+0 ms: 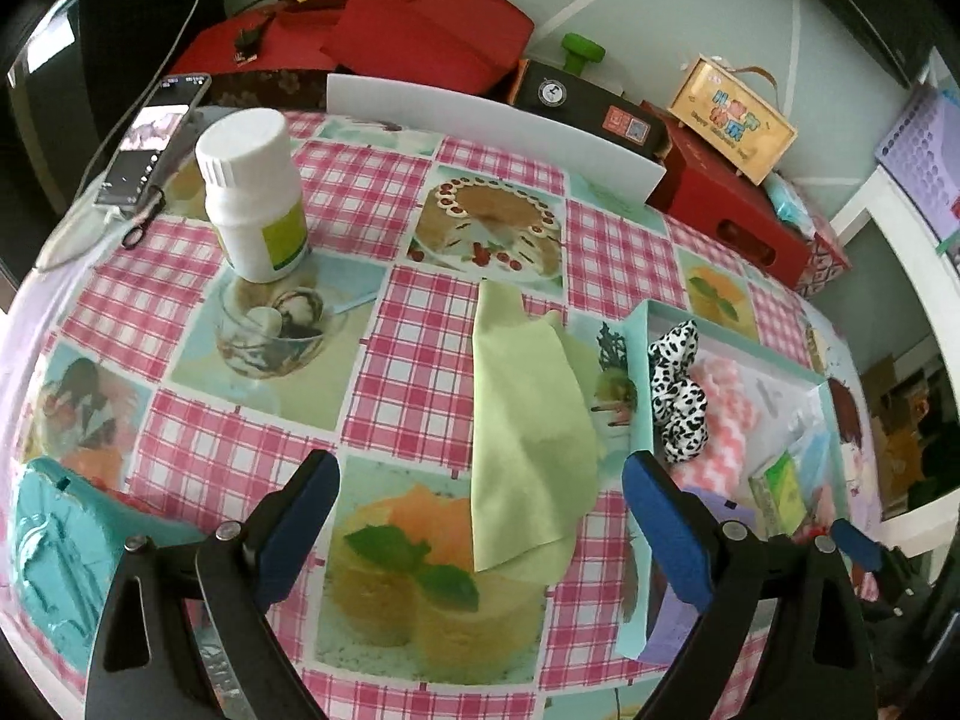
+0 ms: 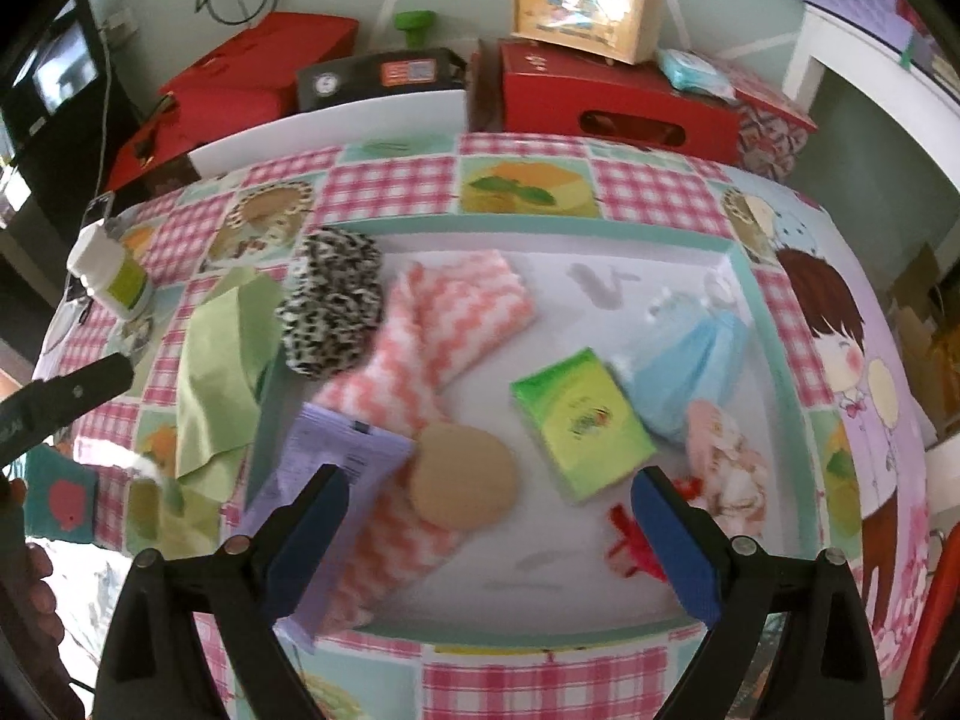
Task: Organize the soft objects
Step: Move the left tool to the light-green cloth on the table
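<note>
While our left gripper (image 1: 480, 516) and right gripper (image 2: 489, 519) both hold jaws wide apart, the green cloth (image 1: 528, 444) lies on the tabletop (image 1: 396, 360) — just beside the tray (image 2: 606, 225) of soft things.

You face a pale green wall (image 2: 738, 6) crossed by white stripes, with a white shelf frame (image 2: 864, 60) standing at your right.
</note>
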Tool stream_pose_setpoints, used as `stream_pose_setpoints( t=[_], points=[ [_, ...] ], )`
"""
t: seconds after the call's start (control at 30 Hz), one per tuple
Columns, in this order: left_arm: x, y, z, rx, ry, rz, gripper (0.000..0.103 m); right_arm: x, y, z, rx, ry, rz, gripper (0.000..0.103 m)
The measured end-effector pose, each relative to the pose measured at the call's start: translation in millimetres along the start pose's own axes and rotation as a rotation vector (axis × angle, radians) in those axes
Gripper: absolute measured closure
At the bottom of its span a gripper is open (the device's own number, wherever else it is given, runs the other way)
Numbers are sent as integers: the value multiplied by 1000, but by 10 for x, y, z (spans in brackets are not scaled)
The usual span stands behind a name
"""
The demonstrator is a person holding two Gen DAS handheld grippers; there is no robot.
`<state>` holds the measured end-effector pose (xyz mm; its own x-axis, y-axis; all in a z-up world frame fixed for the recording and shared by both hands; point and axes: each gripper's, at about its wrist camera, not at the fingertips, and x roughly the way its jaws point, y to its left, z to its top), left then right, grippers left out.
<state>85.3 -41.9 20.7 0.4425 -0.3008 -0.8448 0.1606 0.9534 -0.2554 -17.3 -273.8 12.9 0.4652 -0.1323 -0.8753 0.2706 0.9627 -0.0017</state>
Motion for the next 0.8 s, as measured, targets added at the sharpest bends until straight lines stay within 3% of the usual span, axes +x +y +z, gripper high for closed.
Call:
stream_pose_setpoints(
  t=[0.23, 0.43, 0.8],
  points=[
    [-11, 148, 53, -20, -55, 27, 7, 19, 311, 106, -75, -45, 37, 6],
    [40, 155, 86, -9, -41, 2, 7, 13, 522, 229, -117, -92, 59, 6],
    [261, 133, 189, 5, 17, 10, 7, 203, 632, 293, -148, -53, 13, 6]
  ],
)
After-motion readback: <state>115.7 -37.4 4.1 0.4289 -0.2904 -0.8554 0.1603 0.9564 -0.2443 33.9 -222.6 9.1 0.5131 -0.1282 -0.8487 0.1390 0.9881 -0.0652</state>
